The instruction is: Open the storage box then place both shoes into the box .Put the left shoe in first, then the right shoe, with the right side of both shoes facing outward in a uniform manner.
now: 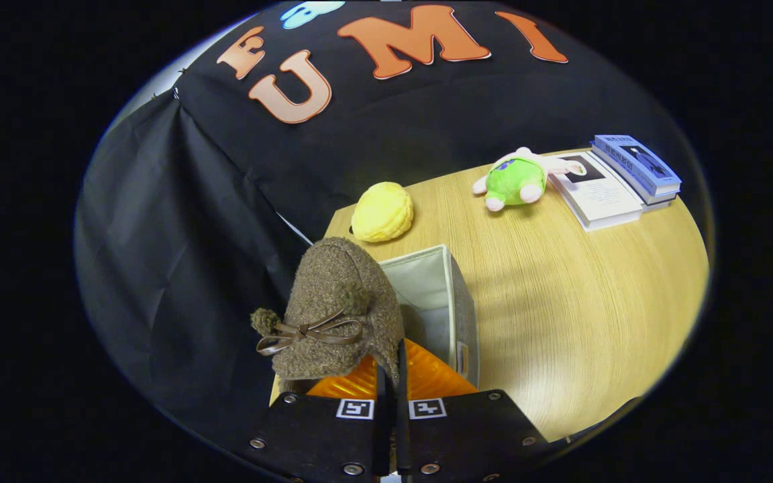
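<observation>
My tongs [390, 376] are pinched together on the edge of the shoe [339, 302], which hangs over the near left corner of the storage box [457, 302] on the tabletop [561, 302]. Beyond the box lies the round cushion [382, 212]. Right of the cushion lies the plush toy [514, 180], and right of the toy two books [618, 178], side by side.

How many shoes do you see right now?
1. A brown fuzzy shoe with a leather bow is pinched in the closed gripper, held over the open grey fabric storage box. A second may be hidden behind it or inside the box.
</observation>
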The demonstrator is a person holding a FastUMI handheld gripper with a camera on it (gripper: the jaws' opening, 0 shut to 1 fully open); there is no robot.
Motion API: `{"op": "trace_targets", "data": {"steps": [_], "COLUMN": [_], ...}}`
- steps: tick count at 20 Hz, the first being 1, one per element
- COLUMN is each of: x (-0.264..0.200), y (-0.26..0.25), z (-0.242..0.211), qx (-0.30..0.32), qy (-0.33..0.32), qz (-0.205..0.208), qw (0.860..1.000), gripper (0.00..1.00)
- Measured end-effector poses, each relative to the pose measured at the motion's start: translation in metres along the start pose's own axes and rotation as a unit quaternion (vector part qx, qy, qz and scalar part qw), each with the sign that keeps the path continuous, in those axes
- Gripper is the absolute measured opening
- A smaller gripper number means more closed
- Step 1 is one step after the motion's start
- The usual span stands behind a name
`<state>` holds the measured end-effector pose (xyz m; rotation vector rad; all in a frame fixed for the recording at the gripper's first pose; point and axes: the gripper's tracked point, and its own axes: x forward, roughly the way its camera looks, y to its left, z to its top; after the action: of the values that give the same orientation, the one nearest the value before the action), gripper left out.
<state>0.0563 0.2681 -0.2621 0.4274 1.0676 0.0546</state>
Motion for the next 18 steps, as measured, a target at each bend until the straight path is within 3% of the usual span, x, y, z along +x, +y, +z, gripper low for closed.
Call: {"op": "trace_targets", "data": {"steps": [4,6,11,18], "x": [0.013,0.014,-0.009,-0.063], "y": [-0.014,-0.009,0.001,-0.012], "z": [-0.014,-0.012,0.002,0.031], "qx": [0.005,0.006,-0.015,-0.053], "qy": [0.010,-0.002,-0.041,-0.122], "qz": [-0.046,-0.046,-0.035,-0.009], "qw": [0.999,0.999,0.998,0.991], "gripper": [0.07,0.14,0.42,0.64]}}
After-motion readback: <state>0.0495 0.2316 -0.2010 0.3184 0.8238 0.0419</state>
